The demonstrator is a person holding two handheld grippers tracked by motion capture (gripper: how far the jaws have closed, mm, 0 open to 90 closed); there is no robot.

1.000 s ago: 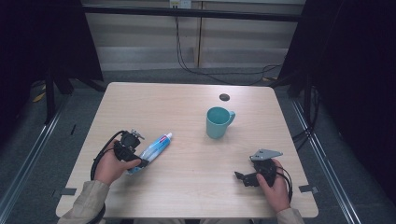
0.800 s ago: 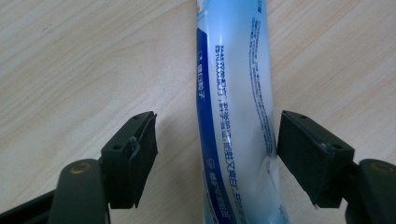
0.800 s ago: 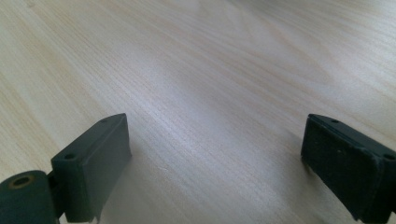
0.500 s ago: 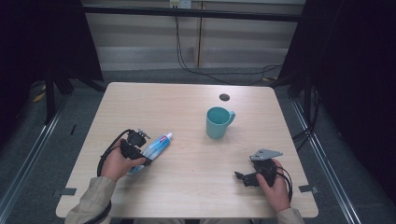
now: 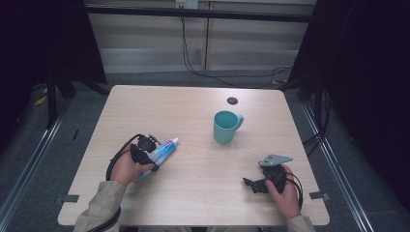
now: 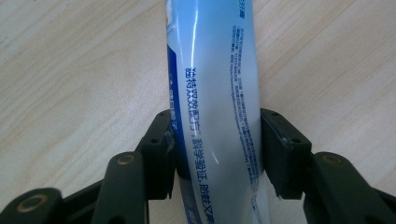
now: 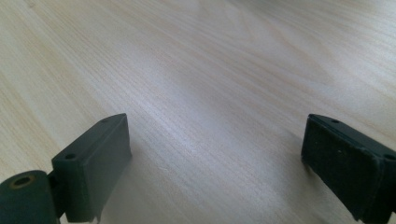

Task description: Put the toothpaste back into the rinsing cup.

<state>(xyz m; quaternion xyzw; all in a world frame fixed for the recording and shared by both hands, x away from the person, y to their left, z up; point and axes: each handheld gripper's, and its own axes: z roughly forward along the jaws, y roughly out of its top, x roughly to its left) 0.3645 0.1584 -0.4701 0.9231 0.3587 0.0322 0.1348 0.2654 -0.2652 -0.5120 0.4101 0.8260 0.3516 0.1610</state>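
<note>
A blue and white toothpaste tube (image 5: 163, 149) lies at the left front of the wooden table (image 5: 193, 203), its white cap pointing toward the mug. My left gripper (image 5: 146, 151) is shut on the tube's lower half. In the left gripper view both black pads press the sides of the tube (image 6: 215, 70), which runs straight up between the left gripper (image 6: 217, 140) jaws. My right gripper (image 5: 250, 184) rests at the right front, pointing left. Its jaws stand wide apart in the right gripper view, where the right gripper (image 7: 215, 154) has only bare wood between the pads.
A teal mug (image 5: 225, 126) stands upright right of the table's middle, handle to the right. A small dark round disc (image 5: 232, 100) lies behind it near the far edge. Cables trail from both grippers. Dark frames and rails flank the table.
My left hand has moved right and slightly forward onto the tube, and its jaws now clamp it. The right hand has stayed put.
</note>
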